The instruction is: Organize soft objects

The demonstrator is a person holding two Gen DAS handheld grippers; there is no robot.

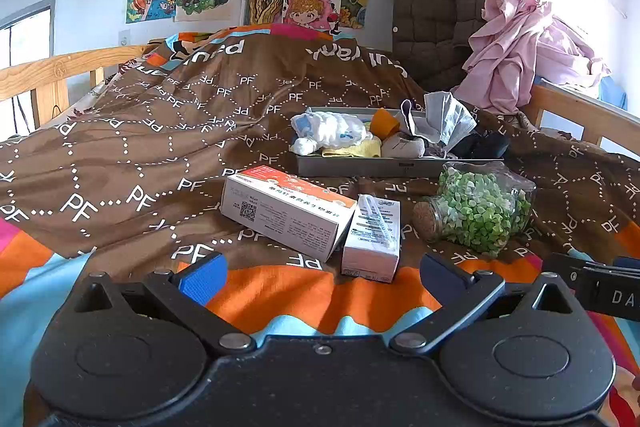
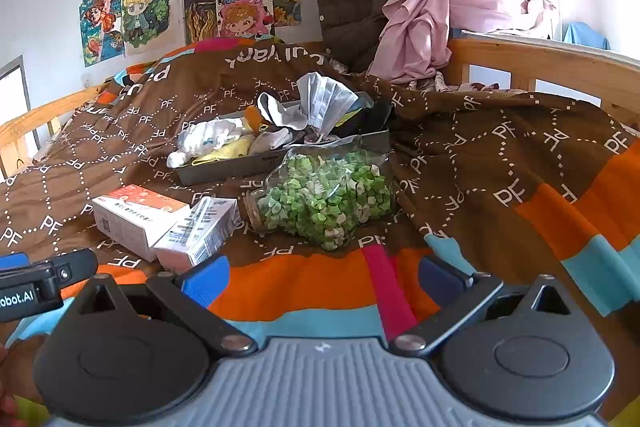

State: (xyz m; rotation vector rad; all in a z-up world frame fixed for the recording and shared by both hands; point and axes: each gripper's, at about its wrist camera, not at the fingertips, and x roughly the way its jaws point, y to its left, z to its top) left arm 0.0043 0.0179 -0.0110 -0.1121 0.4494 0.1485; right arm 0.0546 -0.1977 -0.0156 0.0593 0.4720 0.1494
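Observation:
A grey tray point(image 1: 384, 167) point(image 2: 224, 167) rests on the brown bedspread and holds a pile of soft things: a white and blue cloth bundle point(image 1: 330, 131) point(image 2: 208, 137), a yellow cloth point(image 1: 354, 149), an orange piece point(image 1: 384, 123), socks and a grey face mask point(image 1: 448, 119) point(image 2: 324, 101). My left gripper point(image 1: 320, 277) hangs open over the orange stripe near the bed's front, nothing between its blue pads. My right gripper point(image 2: 322, 279) stands open too, also empty, beside the left one. Both are well short of the tray.
Two cardboard boxes point(image 1: 286, 211) point(image 1: 374, 237) point(image 2: 138, 215) and a corked glass jar of green bits point(image 1: 478, 211) point(image 2: 324, 201) lie in front of the tray. A brown quilted jacket point(image 1: 444, 7) and pink clothes point(image 1: 516, 47) hang at the back right. Wooden rails point(image 1: 48, 75) point(image 2: 540, 63) edge the bed.

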